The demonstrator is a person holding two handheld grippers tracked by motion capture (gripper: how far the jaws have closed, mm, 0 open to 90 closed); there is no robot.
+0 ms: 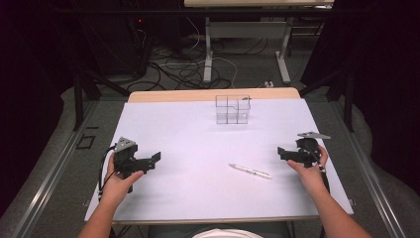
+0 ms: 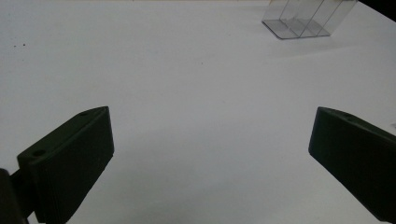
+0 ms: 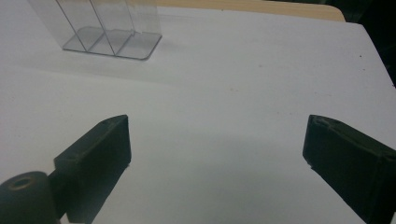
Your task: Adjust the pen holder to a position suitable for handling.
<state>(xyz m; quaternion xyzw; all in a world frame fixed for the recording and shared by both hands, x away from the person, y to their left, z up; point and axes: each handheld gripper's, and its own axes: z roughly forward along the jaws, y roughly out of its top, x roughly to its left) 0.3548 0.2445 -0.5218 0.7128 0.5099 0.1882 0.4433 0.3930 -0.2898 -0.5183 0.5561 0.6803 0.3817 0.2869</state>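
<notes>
held at the left of the white table [image 1: 198,193] in the high view: left gripper [image 1: 148,161], gripped by the left hand [image 1: 116,181], jaws pointing toward the table's middle, grey three-cornered plate on top, black cable looping down beside the wrist. in the left gripper view, left gripper [image 2: 210,158] with jaws spread wide apart, nothing between them but bare white surface; far up at the right of that view, the clear plastic organizer [image 2: 303,18], well apart from the jaws.

stood near the far edge of the table, about midway across: clear plastic organizer [image 1: 232,109], upright, split into several compartments by clear walls, apparently empty. lay nearer the person, right of centre: white pen [image 1: 250,170], flat on the surface, angled with its left end farther from the person, well apart from the organizer and untouched by either gripper, closer to the right one.

held at the right of the table: right gripper [image 1: 285,153], in the right hand [image 1: 309,171], jaws pointing left toward the middle, grey plate on top. in the right gripper view, right gripper [image 3: 217,149] with jaws likewise spread wide, holding nothing, white surface between them; clear plastic organizer [image 3: 112,32] at upper left of that view, tan table edge [image 3: 261,7] beyond it.

beyond the table: grey floor [image 1: 237,69] with tangled cables [image 1: 183,69] and legs of another table [image 1: 208,49].
</notes>
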